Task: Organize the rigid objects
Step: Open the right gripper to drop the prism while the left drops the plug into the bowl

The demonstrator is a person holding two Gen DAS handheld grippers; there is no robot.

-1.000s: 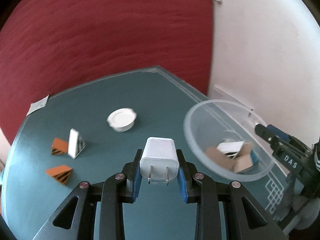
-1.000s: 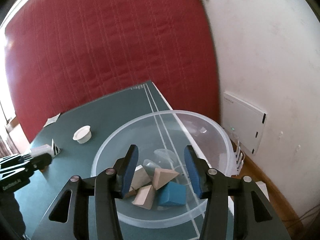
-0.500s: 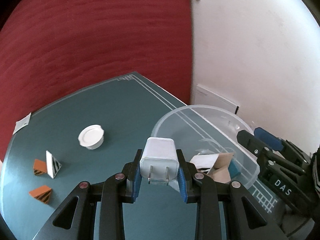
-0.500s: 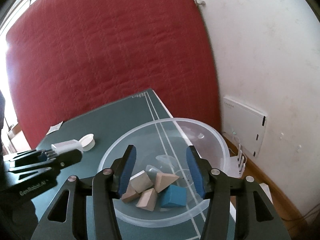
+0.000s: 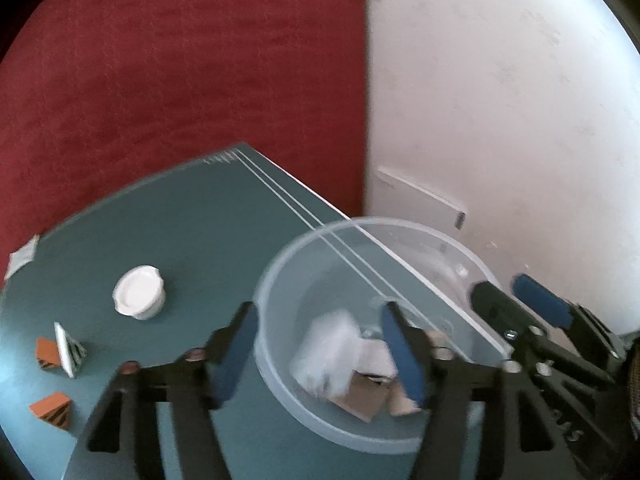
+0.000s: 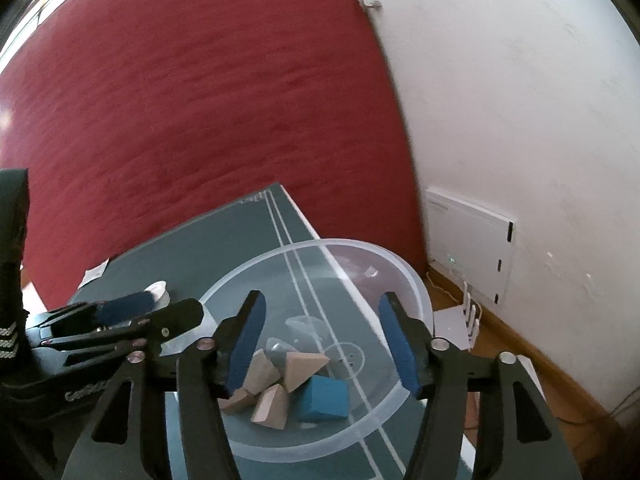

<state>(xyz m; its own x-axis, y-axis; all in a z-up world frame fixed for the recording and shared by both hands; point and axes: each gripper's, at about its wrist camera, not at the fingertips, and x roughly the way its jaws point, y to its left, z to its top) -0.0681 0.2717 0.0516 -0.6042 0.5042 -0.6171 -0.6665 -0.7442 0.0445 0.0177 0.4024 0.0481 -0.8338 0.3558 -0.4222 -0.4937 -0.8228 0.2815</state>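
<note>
above the clear bowl, left gripper jaws opening to release a blurred white charger into it, while right gripper, opening and empty, waits over the bowl's wooden blocks.

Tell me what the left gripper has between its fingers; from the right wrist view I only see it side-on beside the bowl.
Observer: In the left wrist view a blurred white object lies between the left gripper fingers, over the clear bowl. The jaws are opening and the pads stand clear of it.
Operator: That gripper blocks my view of the table behind it. Is anything still out there?
Observer: Yes. Two orange striped wedges sit near the table's left edge, with a white striped piece leaning against the farther one.
Operator: Are they near the white cap?
Observer: They sit apart from the white cap, nearer the camera and further left.
</note>
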